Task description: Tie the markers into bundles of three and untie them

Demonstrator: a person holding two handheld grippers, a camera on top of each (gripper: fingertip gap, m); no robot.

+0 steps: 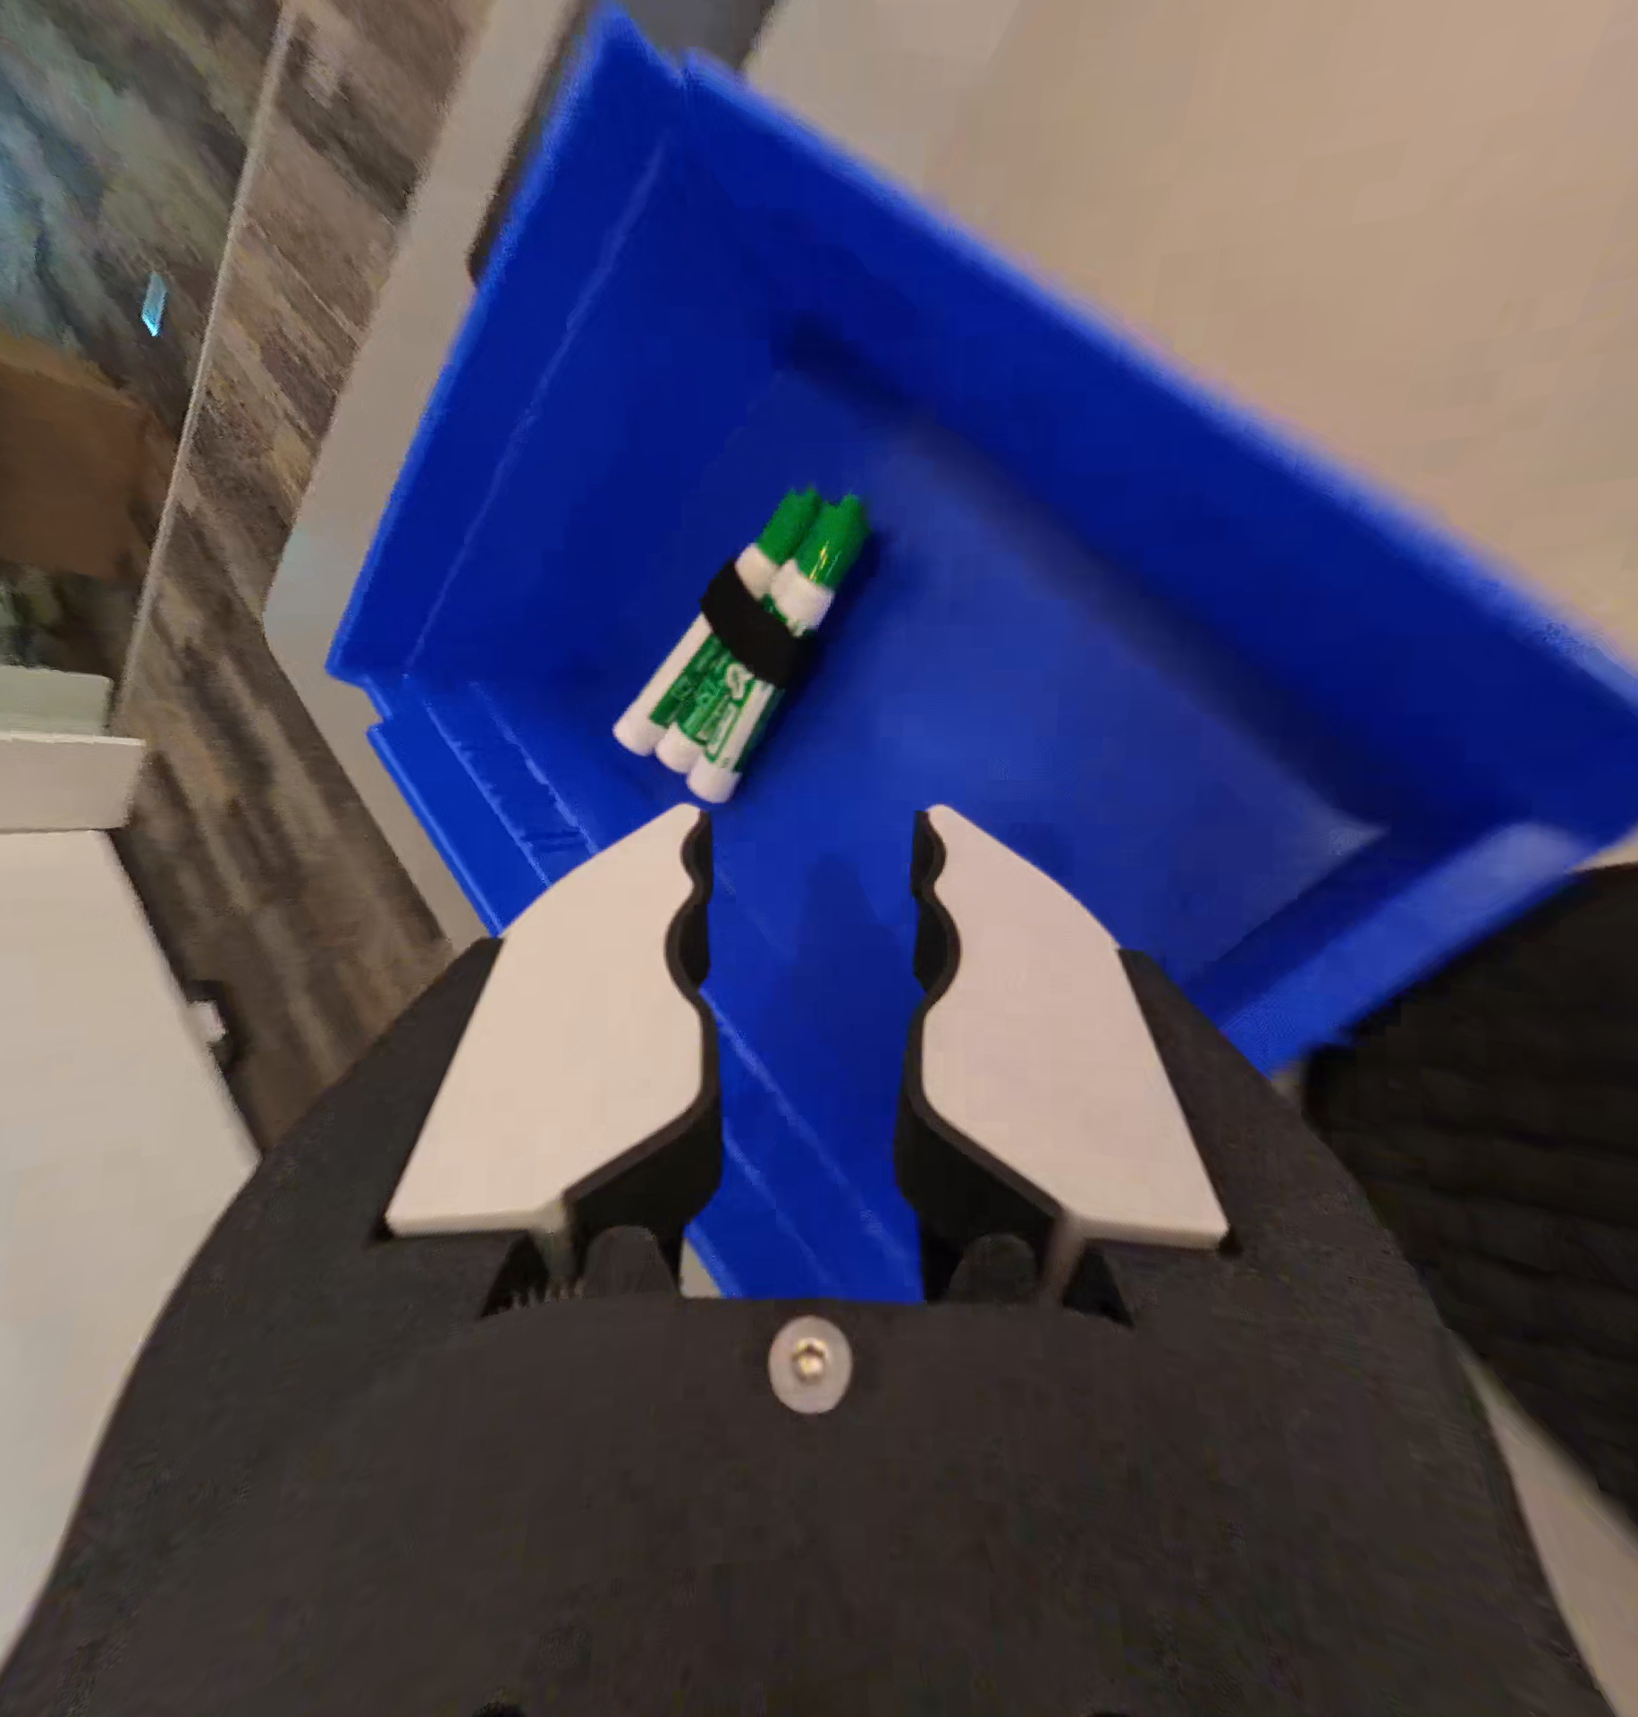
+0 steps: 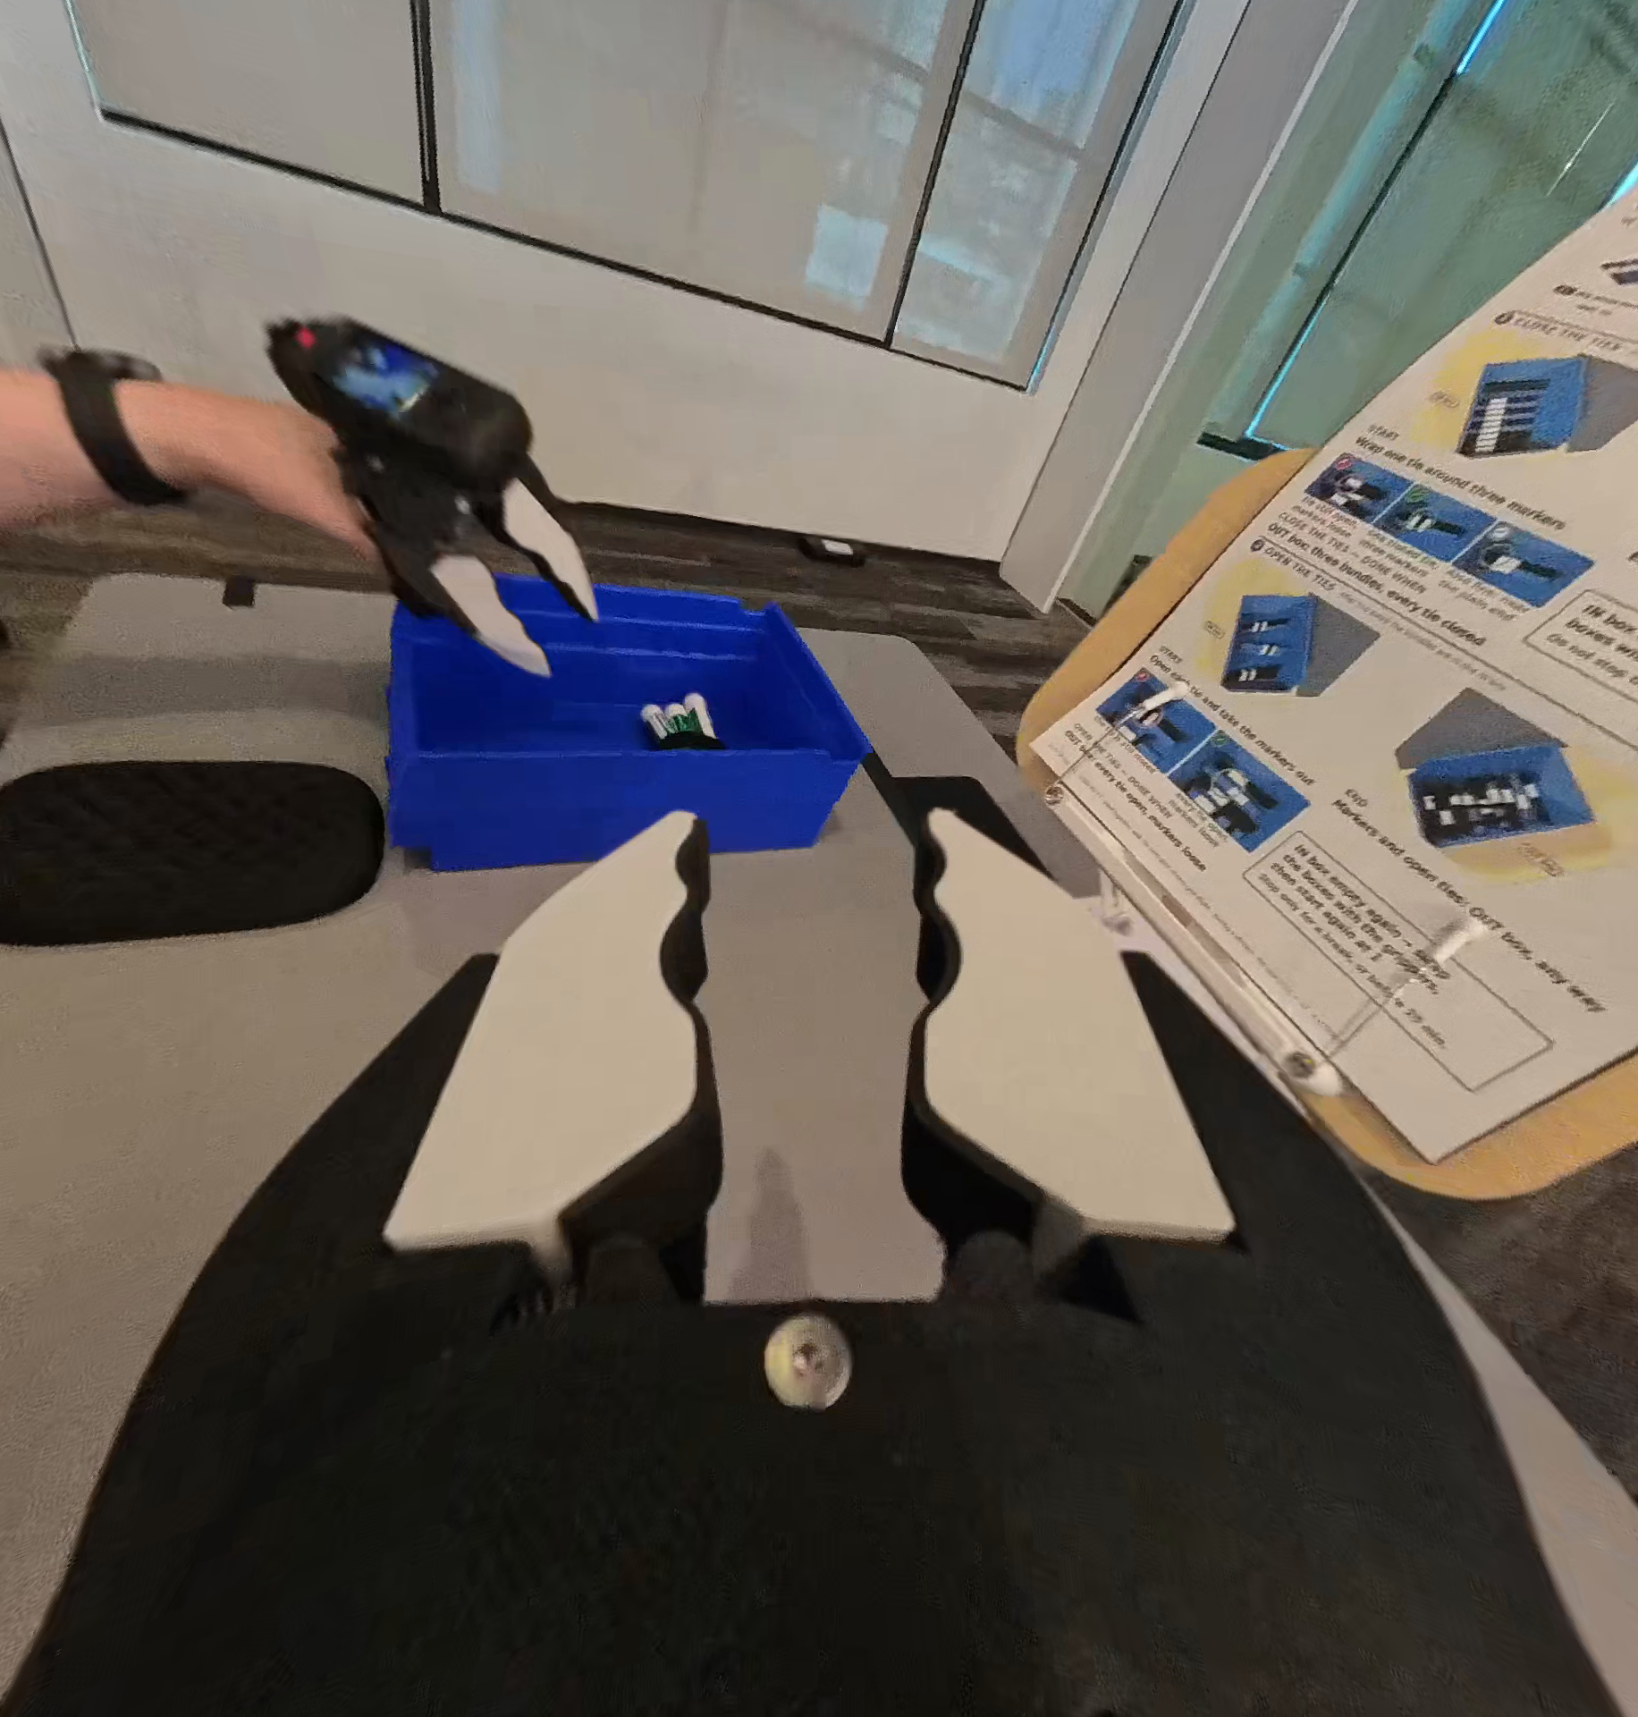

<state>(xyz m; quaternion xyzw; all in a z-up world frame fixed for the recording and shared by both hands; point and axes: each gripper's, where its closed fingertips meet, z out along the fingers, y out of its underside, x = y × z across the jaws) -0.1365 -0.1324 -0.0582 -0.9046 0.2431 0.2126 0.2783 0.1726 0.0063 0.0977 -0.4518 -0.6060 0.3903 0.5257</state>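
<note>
A bundle of three green-capped white markers (image 1: 748, 650), held by a black tie (image 1: 752, 634), lies on the floor of a blue bin (image 1: 1029, 409). My left gripper (image 1: 808, 818) is open and empty, hovering above the bin just short of the bundle. In the right wrist view the bin (image 2: 611, 790) sits on the grey table with the bundle (image 2: 681, 725) inside, and the left gripper (image 2: 569, 641) hangs over the bin's back left part. My right gripper (image 2: 808, 827) is open and empty, above the table in front of the bin.
A black padded mat (image 2: 160, 850) lies left of the bin; it also shows in the left wrist view (image 1: 1521, 1161). A printed instruction sheet (image 2: 1410, 725) on a tilted wooden board stands at the right. A person's wrist with a black band (image 2: 100, 427) holds the left gripper. Spacing between my two grippers at the tips: around 40 centimeters.
</note>
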